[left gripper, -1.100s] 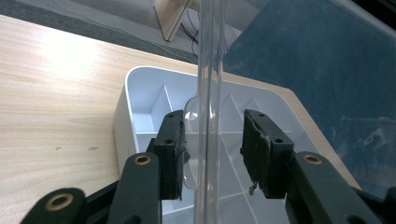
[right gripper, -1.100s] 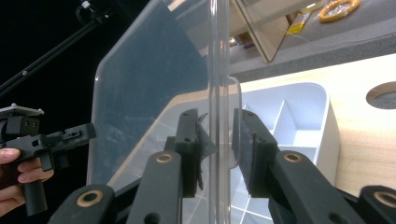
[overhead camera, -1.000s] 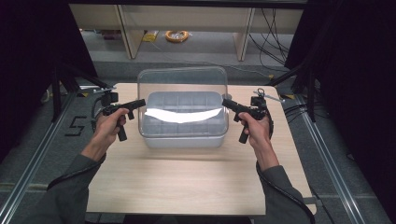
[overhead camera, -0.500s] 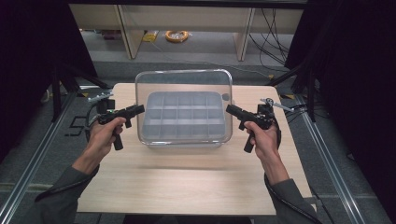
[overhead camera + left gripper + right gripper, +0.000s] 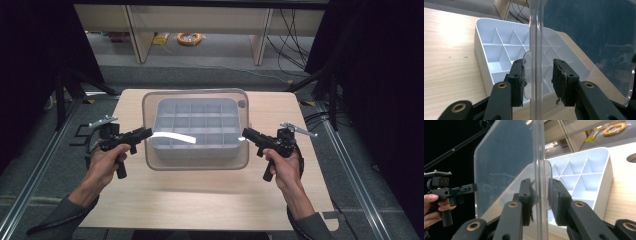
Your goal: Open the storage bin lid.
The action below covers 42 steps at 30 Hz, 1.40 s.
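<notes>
A clear plastic lid (image 5: 196, 166) hangs just above a white tray (image 5: 195, 150) of several compartments that rests mid-table. My left gripper (image 5: 147, 133) is shut on the lid's left edge, my right gripper (image 5: 245, 133) on its right edge. In the left gripper view the lid's rim (image 5: 535, 37) stands upright between the black pads of the left gripper (image 5: 537, 82), with the tray (image 5: 499, 47) behind. In the right gripper view the lid (image 5: 504, 170) runs between the jaws of the right gripper (image 5: 541, 200); the tray (image 5: 584, 170) lies beyond, the left gripper (image 5: 471, 187) farther off.
The wooden table (image 5: 200, 200) has bare room in front of the tray and at both sides. A round hole (image 5: 631, 157) sits in the tabletop near the tray's far right corner. Shelving and an orange cable coil (image 5: 190, 37) lie on the floor beyond.
Both hands have drawn toward the table's near side, carrying the lid with them. The bright glare on the lid has shrunk. The tray has stayed put.
</notes>
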Tool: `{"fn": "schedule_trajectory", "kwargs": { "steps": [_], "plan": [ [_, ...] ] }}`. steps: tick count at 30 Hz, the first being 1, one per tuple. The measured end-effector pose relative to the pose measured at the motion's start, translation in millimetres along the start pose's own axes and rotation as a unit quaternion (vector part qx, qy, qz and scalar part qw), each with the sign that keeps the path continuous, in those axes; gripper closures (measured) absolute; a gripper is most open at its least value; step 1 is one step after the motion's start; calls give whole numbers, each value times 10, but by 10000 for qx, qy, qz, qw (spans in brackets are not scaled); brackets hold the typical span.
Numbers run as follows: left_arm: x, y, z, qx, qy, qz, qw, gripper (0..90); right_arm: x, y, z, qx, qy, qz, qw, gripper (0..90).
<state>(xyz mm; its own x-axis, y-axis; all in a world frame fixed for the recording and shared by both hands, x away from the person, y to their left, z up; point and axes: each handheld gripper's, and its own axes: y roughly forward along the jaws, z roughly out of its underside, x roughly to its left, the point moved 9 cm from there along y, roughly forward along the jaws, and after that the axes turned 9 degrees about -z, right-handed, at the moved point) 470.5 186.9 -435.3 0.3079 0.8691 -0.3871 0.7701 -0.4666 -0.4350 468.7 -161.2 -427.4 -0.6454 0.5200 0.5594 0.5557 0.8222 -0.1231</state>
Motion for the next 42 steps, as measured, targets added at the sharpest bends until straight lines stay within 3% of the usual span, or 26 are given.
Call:
{"fn": "schedule_trajectory", "kwargs": {
  "steps": [2,3,5,6,7,8,10,14,17,21,24,25,28,31,33,34,36,38,39,41,42],
  "plan": [
    [-6,-50,34,-7,53,3,10000,624,35,-29,37,14,-41,-11,10000,736],
    [-9,-74,54,-10,61,-5,10000,624,78,-37,59,-12,84,-57,9999,736],
    [-13,-116,102,-6,71,16,10000,625,86,-67,95,12,-133,-41,9999,737],
    [-14,-134,134,7,84,18,10000,626,126,-80,126,14,13,-53,10000,737],
    [-15,-149,170,25,94,22,10000,626,120,-94,141,5,-169,-62,9998,737],
    [-18,-162,210,49,81,49,9999,628,144,-107,165,0,-99,-77,9999,737],
    [-27,-181,279,88,45,95,9999,632,138,-147,213,33,-217,-44,9997,738],
    [-36,-209,407,140,98,136,9998,635,190,-207,311,25,-1,-80,10000,739],
    [-25,-207,509,213,54,124,9997,637,166,-234,373,67,-161,-49,9998,739],
    [-25,-214,612,334,29,130,9994,637,166,-276,464,116,-85,-21,9999,739],
    [-42,-220,662,371,48,189,9991,638,190,-312,532,126,149,-42,9998,739],
    [-42,-217,670,352,39,166,9992,638,163,-326,553,131,30,-23,9999,739],
    [-33,-224,728,439,39,181,9989,639,167,-345,623,156,198,-3,9997,739],
    [-29,-233,778,432,9,206,9989,639,142,-367,685,215,137,58,9997,740],
    [-17,-251,814,474,1,172,9987,640,184,-371,726,203,377,-9,9991,741],
    [-15,-250,822,413,9,187,9990,639,167,-379,744,239,230,13,9994,742],
    [1,-263,854,463,19,193,9987,637,177,-384,787,278,194,-28,9994,743],
    [10,-268,881,442,-13,161,9989,636,201,-380,822,280,358,41,9990,743],
    [16,-280,905,506,-15,147,9986,635,176,-385,836,302,161,2,9994,743],
    [15,-291,940,510,-31,168,9986,635,218,-399,875,335,404,33,9986,743],
    [14,-302,961,538,-10,168,9984,635,223,-400,889,321,392,-1,9987,743]
  ]
}}
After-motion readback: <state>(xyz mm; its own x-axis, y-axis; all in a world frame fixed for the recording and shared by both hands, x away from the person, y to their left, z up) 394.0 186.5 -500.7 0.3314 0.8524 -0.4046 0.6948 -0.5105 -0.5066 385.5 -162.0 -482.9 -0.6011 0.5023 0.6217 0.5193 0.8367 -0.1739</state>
